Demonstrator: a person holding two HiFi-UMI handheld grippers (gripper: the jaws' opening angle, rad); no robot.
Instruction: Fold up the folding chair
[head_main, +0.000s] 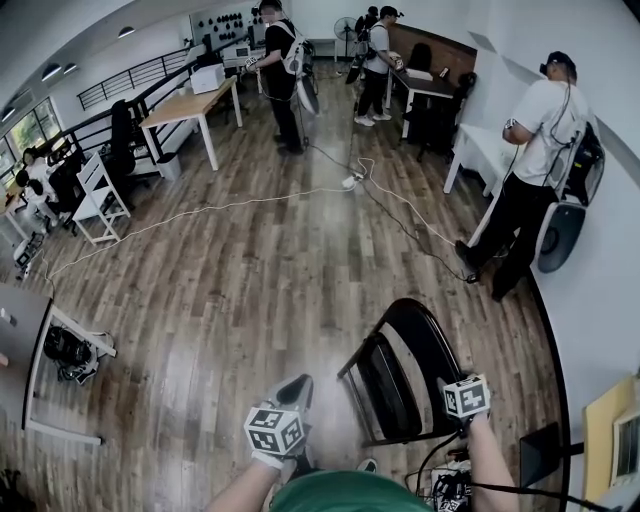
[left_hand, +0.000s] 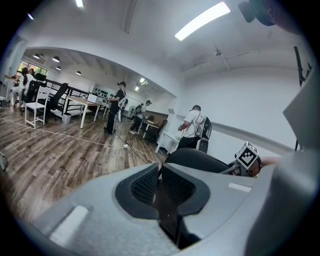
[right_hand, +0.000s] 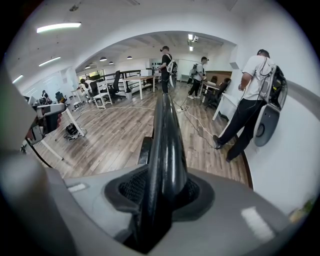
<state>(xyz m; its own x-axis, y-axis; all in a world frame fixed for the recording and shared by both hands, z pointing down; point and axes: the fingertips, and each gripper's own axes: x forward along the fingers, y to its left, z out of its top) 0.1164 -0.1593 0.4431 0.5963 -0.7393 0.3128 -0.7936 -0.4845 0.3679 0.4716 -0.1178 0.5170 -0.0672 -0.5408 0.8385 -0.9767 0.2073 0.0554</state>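
A black folding chair (head_main: 400, 370) stands unfolded on the wooden floor just in front of me, right of centre in the head view. My right gripper (head_main: 458, 392) is shut on the top edge of its backrest; in the right gripper view that black edge (right_hand: 165, 135) runs up between the pads (right_hand: 131, 187) of the right gripper (right_hand: 162, 192). My left gripper (head_main: 296, 388) hangs to the left of the chair, apart from it, jaws shut with nothing in them. In the left gripper view the left gripper (left_hand: 159, 185) points at the chair's back (left_hand: 192, 159), with the right gripper's marker cube (left_hand: 247, 156) beside it.
A person (head_main: 535, 170) stands by the white wall at the right, beyond the chair. A white cable (head_main: 400, 205) trails across the floor ahead. A table frame (head_main: 60, 330) with a black bag (head_main: 68, 350) sits at the left. More people and desks (head_main: 190, 105) are far back.
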